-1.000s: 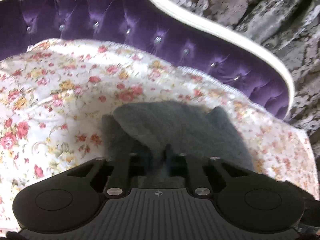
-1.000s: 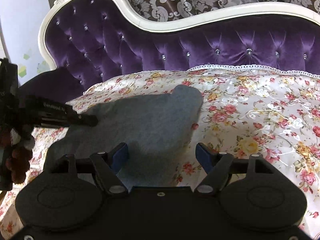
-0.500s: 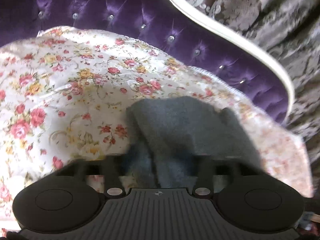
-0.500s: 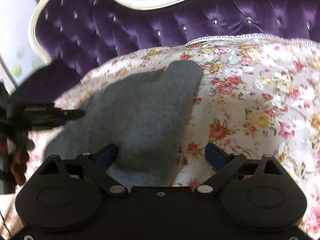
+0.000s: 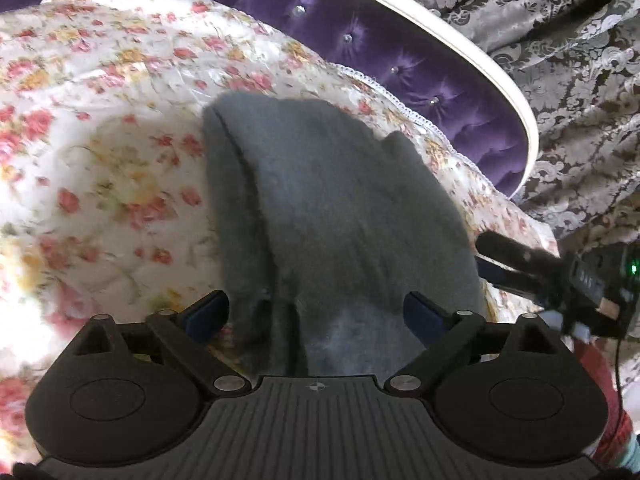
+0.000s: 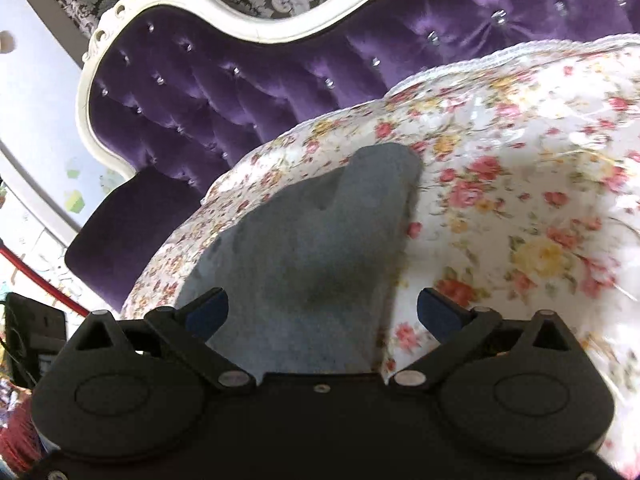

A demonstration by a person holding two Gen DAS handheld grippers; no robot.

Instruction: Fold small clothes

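Note:
A small grey fleece garment (image 5: pixel 344 208) lies folded on the floral cover (image 5: pixel 100 168), one layer lapped over another along its left edge. My left gripper (image 5: pixel 316 314) hovers at its near end with jaws still opening; the cloth lies between the blue pads (image 5: pixel 208 314) but neither presses on it. In the right wrist view the same garment (image 6: pixel 320 240) runs away from my right gripper (image 6: pixel 324 312), whose jaws are also opening, spread wide over the near edge without gripping. The right gripper's finger (image 5: pixel 520 268) shows at the garment's right side in the left wrist view.
The floral cover (image 6: pixel 520 208) lies over a purple tufted sofa with a white frame (image 6: pixel 248 36); its backrest (image 5: pixel 440 80) curves close behind the garment. Patterned curtains (image 5: pixel 560 60) hang beyond. The sofa arm (image 6: pixel 120 232) drops off at the left.
My left gripper was shut on the grey cloth and has let go, its jaws now spread. The right jaws widened too. Both cameras tipped down, nearer the garment.

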